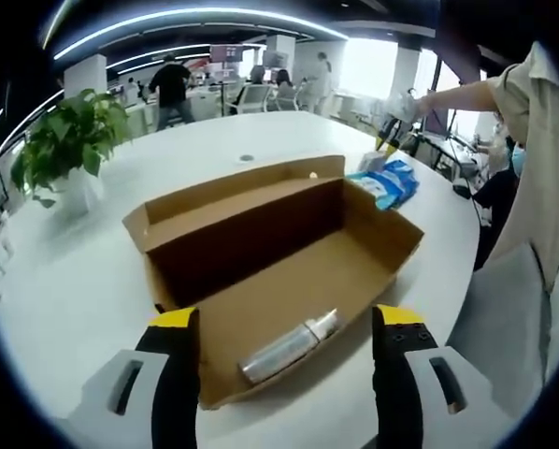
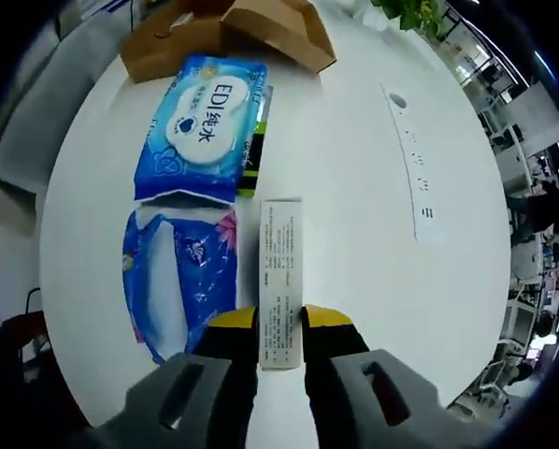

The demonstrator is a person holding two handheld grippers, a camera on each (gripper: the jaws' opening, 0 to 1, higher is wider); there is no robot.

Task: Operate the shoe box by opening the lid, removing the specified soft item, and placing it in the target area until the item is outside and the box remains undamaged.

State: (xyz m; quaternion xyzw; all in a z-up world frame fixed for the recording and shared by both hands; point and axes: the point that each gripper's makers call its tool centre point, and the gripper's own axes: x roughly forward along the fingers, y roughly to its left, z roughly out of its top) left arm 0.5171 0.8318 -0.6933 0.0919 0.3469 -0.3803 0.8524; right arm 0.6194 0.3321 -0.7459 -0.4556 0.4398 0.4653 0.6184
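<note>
The brown cardboard shoe box (image 1: 261, 253) lies on the white table (image 1: 83, 281) with its lid folded back. A silvery tube (image 1: 289, 348) rests in its near corner. My left gripper (image 1: 287, 320) is open, its yellow-tipped jaws standing either side of the box's near wall. A blue wet-wipes pack (image 2: 205, 122) and a blue flowered soft pack (image 2: 179, 271) lie side by side outside the box (image 2: 233, 28). My right gripper (image 2: 280, 325) is shut on the near end of a slim white printed carton (image 2: 281, 267), which lies flat on the table.
A potted plant (image 1: 69, 140) stands at the table's far left. A person in a beige coat (image 1: 532, 168) stands at the right, arm stretched toward the blue packs (image 1: 387, 182). A black-green item (image 2: 252, 150) sticks out from under the wipes pack. People and chairs are behind.
</note>
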